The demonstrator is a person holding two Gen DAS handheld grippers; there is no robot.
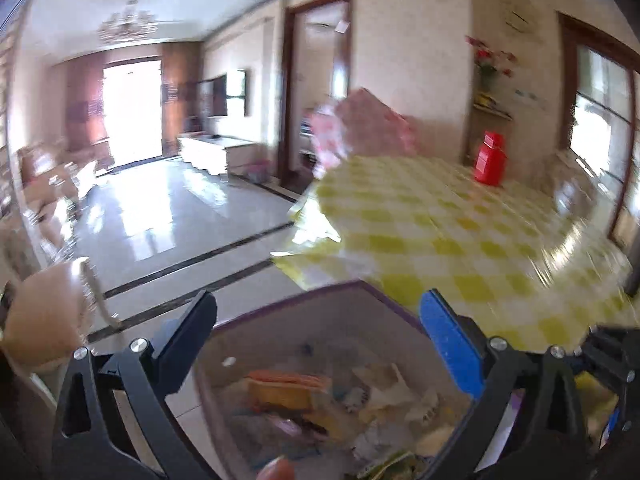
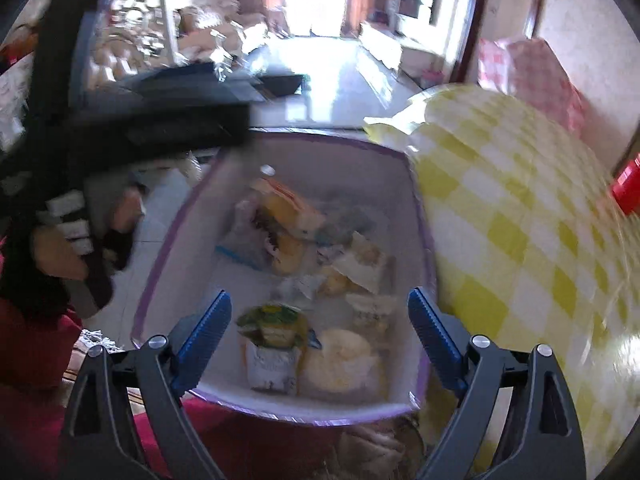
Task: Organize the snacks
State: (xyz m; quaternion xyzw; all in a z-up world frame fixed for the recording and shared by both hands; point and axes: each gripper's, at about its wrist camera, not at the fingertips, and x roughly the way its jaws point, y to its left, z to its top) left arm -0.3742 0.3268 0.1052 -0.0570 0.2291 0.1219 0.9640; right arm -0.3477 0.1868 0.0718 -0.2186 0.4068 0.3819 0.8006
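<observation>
A pale box with a purple rim (image 2: 404, 156) holds several snack packets, among them an orange-yellow one (image 2: 284, 204), a green-topped one (image 2: 272, 324) and a round pale yellow one (image 2: 344, 356). My right gripper (image 2: 320, 300) hangs open over the box's near end, with no packet between its blue pads. In the left wrist view the same box (image 1: 296, 300) lies below my left gripper (image 1: 318, 300), which stands wide open and holds nothing. An orange packet (image 1: 284, 388) shows inside the box. The left tool's blurred black frame (image 2: 152, 120) crosses the box's far left corner.
A table with a yellow-and-white checked cloth (image 1: 440, 220) lies right of the box and bears a red container (image 1: 490, 158). A pink checked bundle (image 1: 368, 124) sits at its far edge. A person's red clothing (image 2: 32, 352) is under the box's near side. Tiled floor (image 1: 180, 216) stretches left.
</observation>
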